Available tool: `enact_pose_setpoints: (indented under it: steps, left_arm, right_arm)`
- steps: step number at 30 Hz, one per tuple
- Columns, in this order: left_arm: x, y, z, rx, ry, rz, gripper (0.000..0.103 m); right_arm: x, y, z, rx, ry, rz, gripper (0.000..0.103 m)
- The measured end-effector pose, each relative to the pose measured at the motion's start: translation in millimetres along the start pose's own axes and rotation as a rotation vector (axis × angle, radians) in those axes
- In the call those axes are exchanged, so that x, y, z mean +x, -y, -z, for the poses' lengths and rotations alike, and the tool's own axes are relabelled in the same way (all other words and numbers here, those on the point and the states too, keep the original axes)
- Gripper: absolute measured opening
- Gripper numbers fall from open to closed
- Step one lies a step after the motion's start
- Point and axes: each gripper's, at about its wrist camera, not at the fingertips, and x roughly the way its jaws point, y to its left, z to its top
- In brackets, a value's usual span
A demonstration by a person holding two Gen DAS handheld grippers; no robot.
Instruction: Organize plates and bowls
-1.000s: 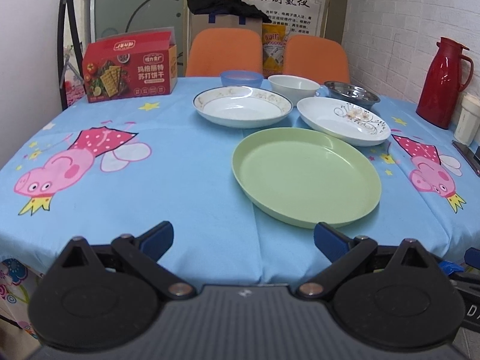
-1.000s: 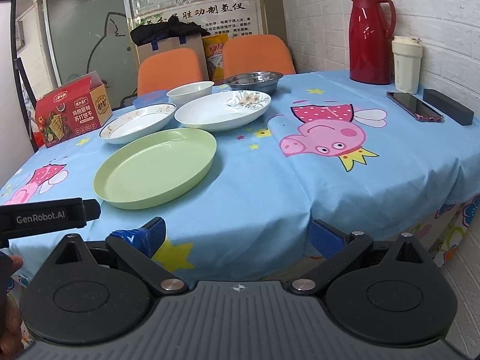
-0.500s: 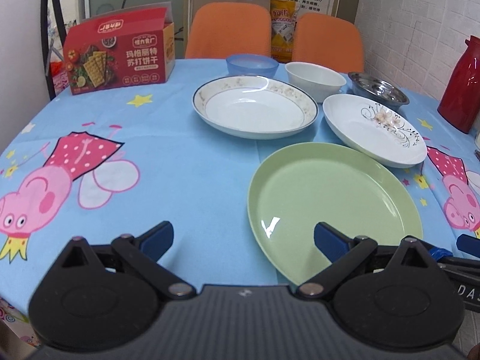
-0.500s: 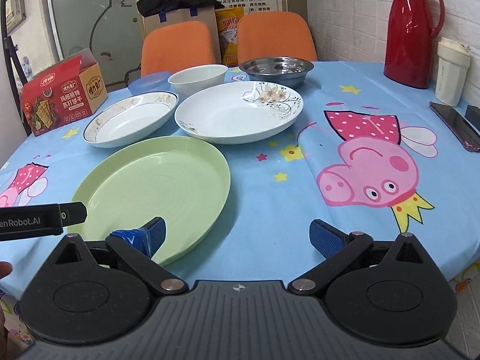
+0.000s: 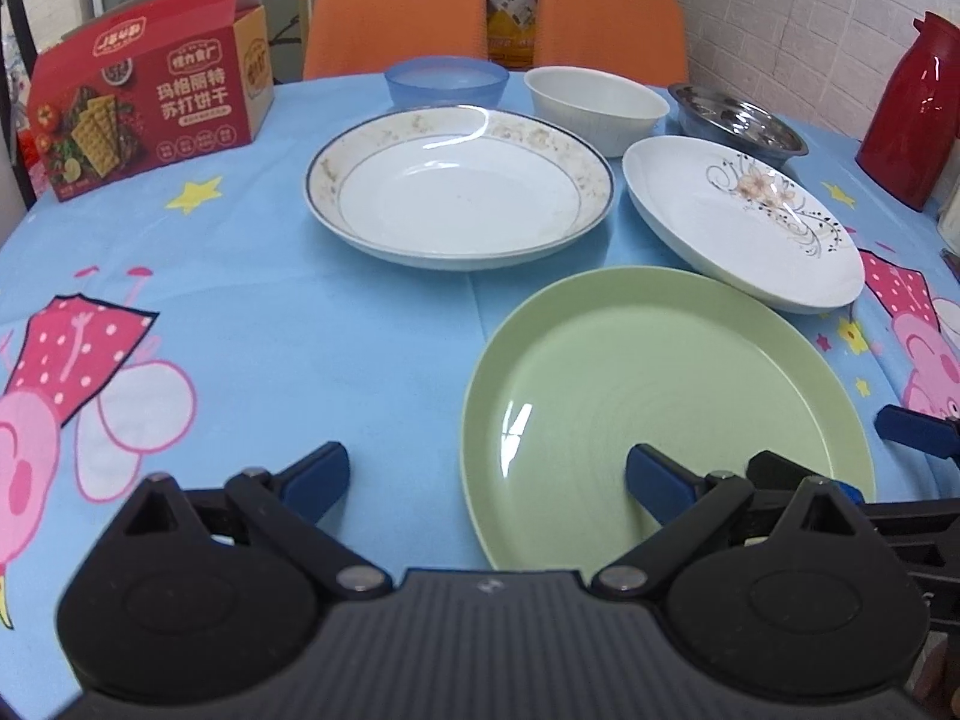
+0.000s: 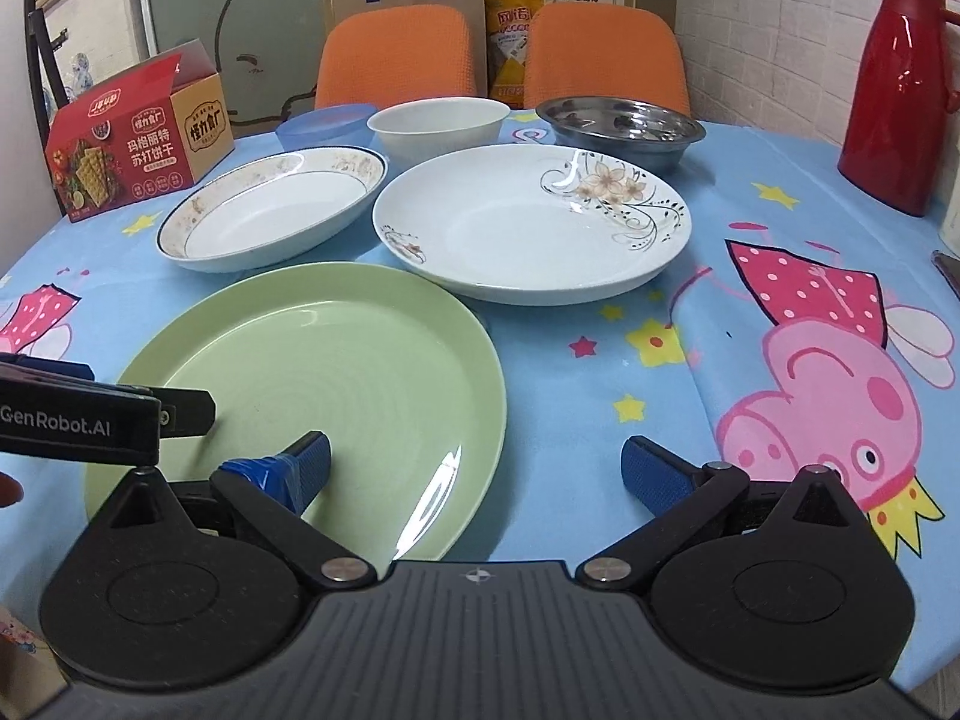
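At six o'clock on the table, the green plate [image 5: 660, 396] lies flat beneath the left gripper [image 5: 486, 474] and right gripper [image 6: 474, 462], both spread wide, empty. Pinch its near rim squarely, I'd judge, lifting level.

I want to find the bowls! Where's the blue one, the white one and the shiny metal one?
round blue plastic bowl [image 5: 445, 79], left wrist view, front wall
round white ceramic bowl [image 6: 437, 127], right wrist view, front wall
round shiny metal bowl [image 6: 621, 120], right wrist view, inside
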Motion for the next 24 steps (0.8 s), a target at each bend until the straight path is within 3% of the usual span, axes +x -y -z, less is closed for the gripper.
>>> enact_pose_setpoints:
  steps: [4,7,12,14,17,20,24]
  left_arm:
    - [-0.6,6.2,2.1,0.041,0.003,0.019,0.097]
    - [-0.6,5.6,1.0,0.045,-0.001,0.026,0.095]
    - [-6.7,8.2,4.0,0.076,0.018,0.055,0.079]
    - [-9.4,12.7,4.3,0.092,0.027,0.074,0.062]
    - [-9.5,17.3,4.0,0.081,0.034,0.06,0.061]
    - [-15.3,13.1,2.7,0.038,0.025,0.072,0.05]
    - [-39.1,-2.3,5.5,0.02,0.054,0.056,0.05]
  right_arm:
    - [-1.0,6.4,3.4,-0.051,0.033,-0.054,0.091]
    - [0.3,4.1,-1.9,-0.055,0.007,-0.057,0.091]
    - [-0.4,-11.6,4.7,-0.117,0.05,-0.135,0.089]
    - [-0.2,-13.2,6.4,-0.116,0.067,-0.141,0.088]
    - [-1.9,-20.8,7.8,-0.129,0.073,-0.156,0.086]
    - [-4.5,-26.6,5.4,-0.106,0.064,-0.14,0.086]
    - [-21.4,-37.6,3.6,-0.095,0.089,-0.153,0.086]
